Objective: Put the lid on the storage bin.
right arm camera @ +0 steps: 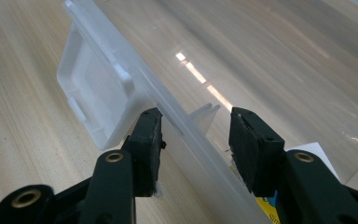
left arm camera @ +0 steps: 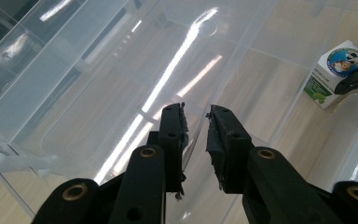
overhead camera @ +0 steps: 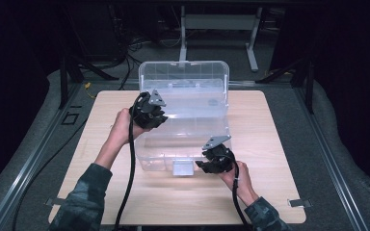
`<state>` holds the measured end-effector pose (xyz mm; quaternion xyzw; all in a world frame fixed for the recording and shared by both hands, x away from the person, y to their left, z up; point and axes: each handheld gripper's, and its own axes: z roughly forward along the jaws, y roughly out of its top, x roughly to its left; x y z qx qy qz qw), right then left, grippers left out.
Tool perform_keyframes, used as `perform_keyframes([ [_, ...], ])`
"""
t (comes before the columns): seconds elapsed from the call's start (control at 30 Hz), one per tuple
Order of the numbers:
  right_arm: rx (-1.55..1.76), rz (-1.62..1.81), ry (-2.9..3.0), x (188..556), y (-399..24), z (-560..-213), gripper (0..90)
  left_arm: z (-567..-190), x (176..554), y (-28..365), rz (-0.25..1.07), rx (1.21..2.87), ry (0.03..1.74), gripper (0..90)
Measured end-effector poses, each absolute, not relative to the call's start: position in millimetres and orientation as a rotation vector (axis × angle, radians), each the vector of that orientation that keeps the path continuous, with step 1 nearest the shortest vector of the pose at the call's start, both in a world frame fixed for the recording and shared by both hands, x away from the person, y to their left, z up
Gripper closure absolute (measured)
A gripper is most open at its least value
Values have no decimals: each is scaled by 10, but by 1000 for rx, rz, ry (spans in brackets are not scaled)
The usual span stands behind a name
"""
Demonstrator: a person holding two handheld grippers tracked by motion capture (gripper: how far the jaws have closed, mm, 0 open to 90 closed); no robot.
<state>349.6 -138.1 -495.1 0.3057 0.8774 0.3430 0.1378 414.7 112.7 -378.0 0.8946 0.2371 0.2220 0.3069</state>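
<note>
A clear plastic storage box (overhead camera: 185, 144) stands on the wooden table (overhead camera: 279, 192) with its lid (overhead camera: 183, 74) raised at the back. My left gripper (overhead camera: 152, 111) is at the box's left side, and its jaws (left arm camera: 196, 140) are shut on a thin clear plastic edge; I cannot tell if that edge is lid or wall. My right gripper (overhead camera: 215, 162) is at the front rim (right arm camera: 168, 107), right of the white latch (right arm camera: 91, 100). Its jaws (right arm camera: 196, 140) stand open astride the rim; the left pad touches it and the right pad stays apart. A small printed carton (left arm camera: 338, 70) lies inside the box.
The table's bare wood surrounds the box on all sides. Dark floor, cables and a white table frame (overhead camera: 219, 21) lie beyond the far edge. Metal rails (overhead camera: 38, 154) run along both sides of the table.
</note>
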Motion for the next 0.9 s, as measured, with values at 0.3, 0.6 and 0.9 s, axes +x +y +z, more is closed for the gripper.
perform_keyframes([
  [0.3,884,972,2556,3493,-1383,-4939,544,-3843,4009,1172,599,2319,630,741],
  [0.6,878,959,2556,3490,-1377,-4939,541,-3873,3929,1173,605,2328,615,739],
  [0.9,878,961,2547,3490,-1372,-4944,539,-3940,3819,1188,618,2297,623,733],
])
